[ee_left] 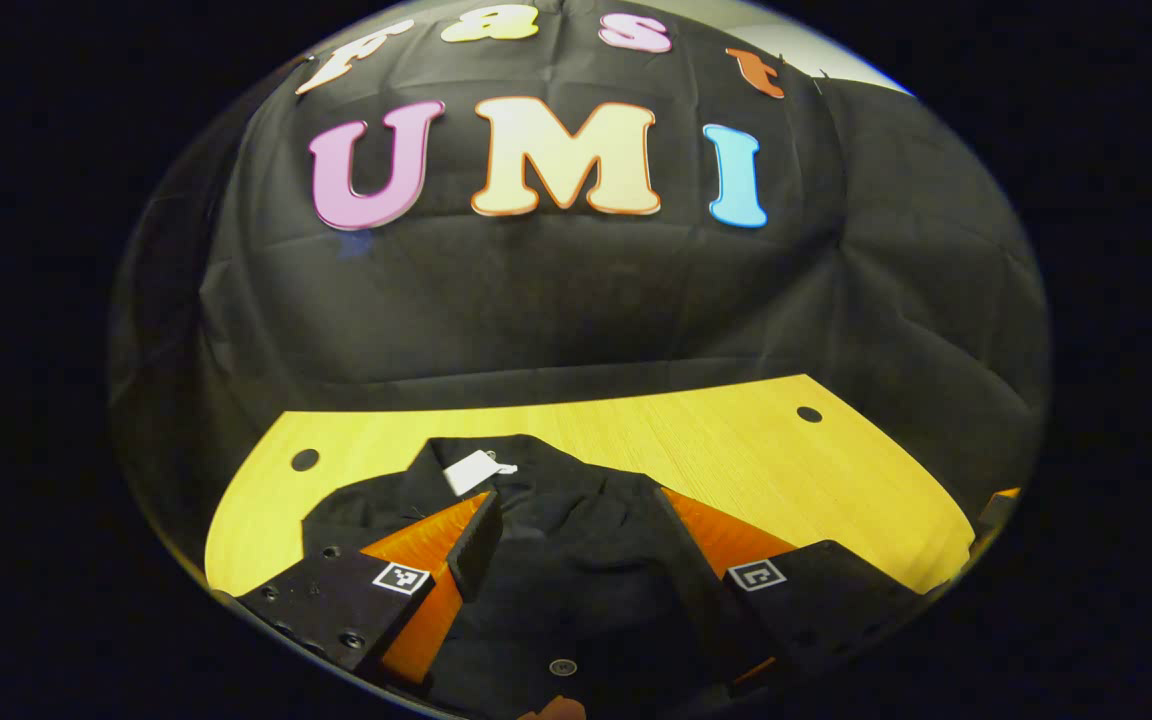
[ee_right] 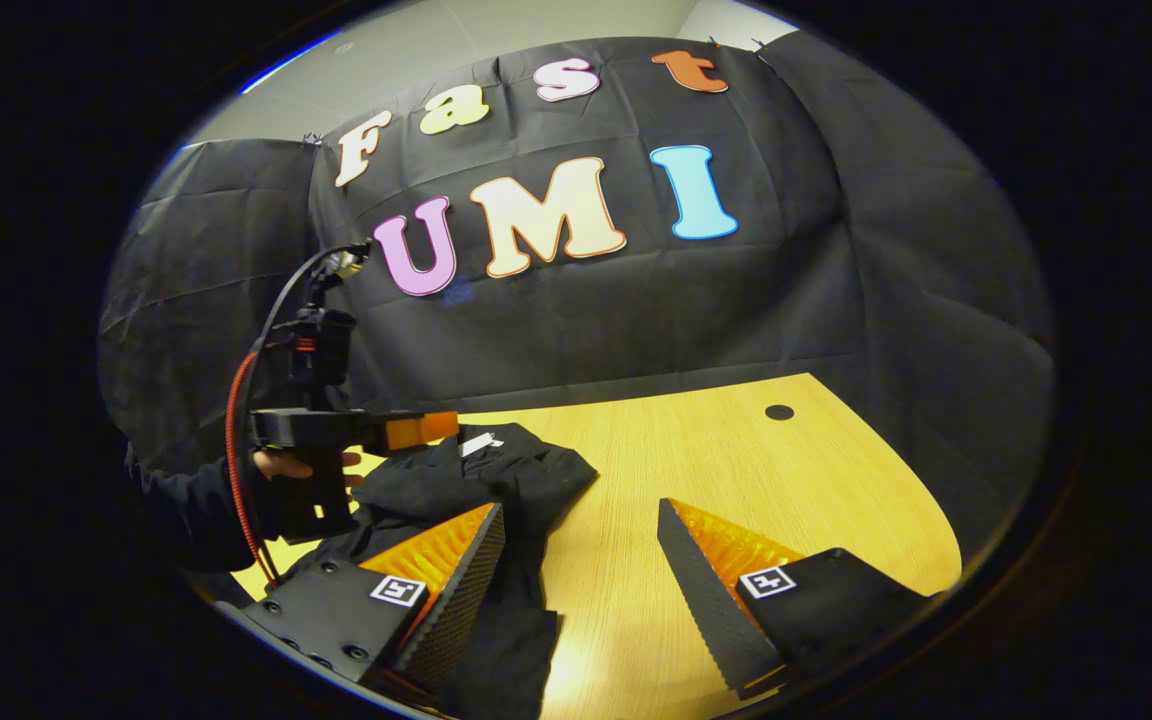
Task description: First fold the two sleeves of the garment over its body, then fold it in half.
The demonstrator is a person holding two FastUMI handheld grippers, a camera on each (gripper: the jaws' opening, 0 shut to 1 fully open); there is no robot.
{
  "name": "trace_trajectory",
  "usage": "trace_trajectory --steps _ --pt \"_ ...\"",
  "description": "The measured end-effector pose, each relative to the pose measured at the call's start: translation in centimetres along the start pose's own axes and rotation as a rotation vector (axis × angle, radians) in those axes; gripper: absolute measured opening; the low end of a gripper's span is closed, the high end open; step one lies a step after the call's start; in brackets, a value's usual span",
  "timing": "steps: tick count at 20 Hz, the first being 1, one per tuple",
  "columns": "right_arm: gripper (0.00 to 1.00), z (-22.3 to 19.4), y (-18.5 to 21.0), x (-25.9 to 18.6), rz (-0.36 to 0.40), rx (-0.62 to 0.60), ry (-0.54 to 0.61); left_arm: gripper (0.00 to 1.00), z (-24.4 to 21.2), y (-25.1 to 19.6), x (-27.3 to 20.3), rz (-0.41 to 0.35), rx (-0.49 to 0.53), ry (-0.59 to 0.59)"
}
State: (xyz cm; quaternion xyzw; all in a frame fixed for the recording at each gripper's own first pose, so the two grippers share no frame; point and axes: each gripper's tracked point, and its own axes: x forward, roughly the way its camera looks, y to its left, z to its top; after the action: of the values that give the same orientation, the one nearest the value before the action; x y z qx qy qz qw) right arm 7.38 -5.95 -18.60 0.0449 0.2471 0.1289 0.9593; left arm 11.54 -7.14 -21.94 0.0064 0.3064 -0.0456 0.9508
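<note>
Right claw point(ee_right: 581, 590) apart over garment point(ee_right: 496, 480) edge | left claw point(ee_left: 576, 560) apart above garment | table point(ee_right: 736, 470) bare rightward

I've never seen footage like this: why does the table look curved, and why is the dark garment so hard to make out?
Left gripper view: the fisheye lens bows the table edge; the black garment shows little fold detail. Right gripper view: same bending, a bright glare patch on the wood near the bottom, and the garment reads as a dark mass.

Left gripper view: low, close over garment point(ee_left: 576, 540), facing wall.
Right gripper view: beside it, farther back.
Shared: garment, table point(ee_right: 736, 470).
</note>
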Motion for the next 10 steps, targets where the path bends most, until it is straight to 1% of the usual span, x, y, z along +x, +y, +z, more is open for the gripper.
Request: trace_trajectory --steps 3,5,6,7,8,9,10 --pt "0.98 -1.3 0.9 -1.0 0.052 -0.026 0.01 0.92 -1.0 1.6 -4.8 0.05 -0.003 -0.035" --pt "0.98 -2.9 1.6 -1.6 0.073 -0.046 0.035 0.92 -1.9 3.1 -8.0 0.091 -0.017 -0.049" --pt "0.93 -3.9 2.1 -2.0 0.08 -0.034 0.052 0.92 -2.7 4.0 -9.5 0.107 -0.03 -0.044" --pt "0.98 -4.5 2.6 -2.5 0.08 -0.02 0.061 0.92 -3.5 4.6 -11.2 0.114 -0.042 -0.037" --pt "0.98 -5.4 3.1 -2.9 0.075 -0.009 0.071 0.92 -4.3 5.4 -12.6 0.122 -0.044 -0.032" --pt "0.98 -6.8 3.3 -3.3 0.064 -0.002 0.094 0.94 -5.2 6.5 -13.8 0.137 -0.042 -0.025" --pt "0.98 -8.2 3.8 -3.7 0.057 0.006 0.124 0.92 -6.4 7.6 -15.0 0.147 -0.039 -0.007"
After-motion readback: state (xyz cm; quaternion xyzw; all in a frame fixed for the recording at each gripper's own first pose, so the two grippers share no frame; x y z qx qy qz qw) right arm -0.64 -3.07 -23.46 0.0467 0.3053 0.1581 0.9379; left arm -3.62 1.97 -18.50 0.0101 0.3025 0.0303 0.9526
